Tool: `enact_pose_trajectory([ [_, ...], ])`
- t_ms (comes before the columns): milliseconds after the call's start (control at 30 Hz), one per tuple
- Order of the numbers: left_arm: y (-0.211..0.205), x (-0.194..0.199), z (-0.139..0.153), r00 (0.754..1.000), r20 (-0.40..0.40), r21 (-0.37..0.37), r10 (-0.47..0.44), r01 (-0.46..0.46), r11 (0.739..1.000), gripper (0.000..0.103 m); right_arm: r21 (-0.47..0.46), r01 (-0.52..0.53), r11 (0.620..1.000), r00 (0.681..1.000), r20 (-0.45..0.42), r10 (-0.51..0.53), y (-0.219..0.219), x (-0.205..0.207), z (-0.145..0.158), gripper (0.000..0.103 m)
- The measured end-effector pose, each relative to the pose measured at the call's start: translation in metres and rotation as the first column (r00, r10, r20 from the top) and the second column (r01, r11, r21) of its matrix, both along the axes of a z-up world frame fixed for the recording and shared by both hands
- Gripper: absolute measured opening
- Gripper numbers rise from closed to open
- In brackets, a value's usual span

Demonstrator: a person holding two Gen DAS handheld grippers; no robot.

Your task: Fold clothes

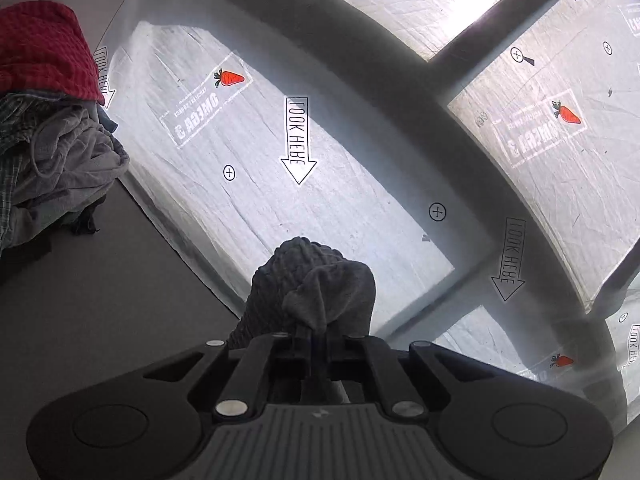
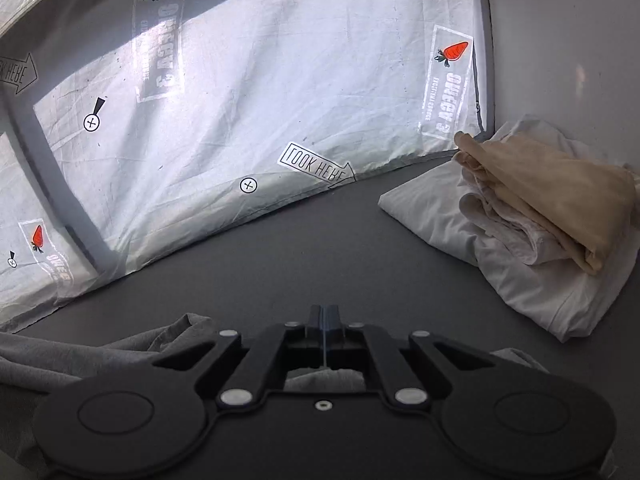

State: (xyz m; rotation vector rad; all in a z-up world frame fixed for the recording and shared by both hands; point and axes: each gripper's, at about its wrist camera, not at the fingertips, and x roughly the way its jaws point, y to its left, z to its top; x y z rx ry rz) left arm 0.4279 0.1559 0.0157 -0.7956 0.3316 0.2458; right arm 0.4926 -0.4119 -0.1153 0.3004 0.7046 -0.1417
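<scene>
My left gripper [image 1: 314, 334] is shut on a bunched edge of a grey garment [image 1: 316, 280], which bulges up just past the fingertips. In the right wrist view the same grey garment [image 2: 80, 356] lies spread on the dark table under and to the left of my right gripper [image 2: 325, 316]. The right jaws are pressed together; grey cloth shows beneath them, but I cannot see any cloth between the tips.
A pile of unfolded clothes, red [image 1: 44, 48] on grey [image 1: 72, 152], sits at the left. A stack of folded white and tan clothes [image 2: 540, 208] sits at the right. A white printed sheet [image 2: 260, 100] covers the wall behind the dark table [image 2: 320, 248].
</scene>
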Motion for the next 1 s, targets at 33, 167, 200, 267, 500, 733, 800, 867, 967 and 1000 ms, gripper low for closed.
enact_pose_trajectory([
  [33, 0.009, -0.017, -0.002, 0.999, -0.013, 0.002, 0.04, -0.04, 0.999, 0.006, 0.005, -0.005, 1.0, 1.0, -0.021, 0.005, 0.003, -0.006, -0.007, 0.001],
  [167, 0.048, -0.081, -0.049, 0.959, -0.19, -0.045, 0.21, -0.222, 0.974, 0.006, 0.019, -0.029, 0.999, 0.994, -0.104, 0.031, 0.017, -0.028, -0.033, 0.003],
  [200, 0.057, -0.097, -0.068, 0.942, -0.244, -0.072, 0.231, -0.256, 0.964, 0.006, 0.022, -0.033, 0.999, 0.992, -0.123, 0.036, 0.02, -0.032, -0.038, 0.004],
  [267, 0.07, -0.131, -0.107, 0.898, -0.358, -0.116, 0.254, -0.313, 0.943, 0.007, 0.025, -0.043, 0.999, 0.987, -0.153, 0.047, 0.025, -0.039, -0.046, 0.005],
  [500, 0.063, -0.198, -0.179, 0.816, -0.521, -0.15, 0.251, -0.377, 0.914, 0.032, 0.041, -0.029, 0.999, 0.979, -0.2, 0.037, 0.031, -0.06, -0.057, 0.023],
  [733, 0.069, -0.214, -0.184, 0.818, -0.528, -0.164, 0.228, -0.361, 0.918, 0.058, 0.049, 0.062, 0.997, 0.968, -0.247, -0.048, 0.026, -0.084, -0.068, 0.035],
  [800, 0.07, -0.216, -0.184, 0.808, -0.542, -0.152, 0.229, -0.363, 0.919, 0.059, 0.066, 0.09, 0.994, 0.964, -0.256, -0.071, 0.024, -0.09, -0.07, 0.036],
  [867, 0.075, -0.215, -0.183, 0.811, -0.538, -0.151, 0.23, -0.36, 0.921, 0.06, 0.072, 0.106, 0.992, 0.963, -0.256, -0.084, 0.024, -0.094, -0.07, 0.036],
  [967, 0.08, -0.208, -0.183, 0.808, -0.546, -0.138, 0.22, -0.346, 0.928, 0.068, 0.077, 0.127, 0.989, 0.962, -0.253, -0.104, 0.022, -0.098, -0.07, 0.039],
  [1000, 0.08, -0.199, -0.185, 0.804, -0.558, -0.132, 0.204, -0.329, 0.935, 0.073, 0.081, 0.136, 0.987, 0.96, -0.255, -0.111, 0.021, -0.098, -0.07, 0.04],
])
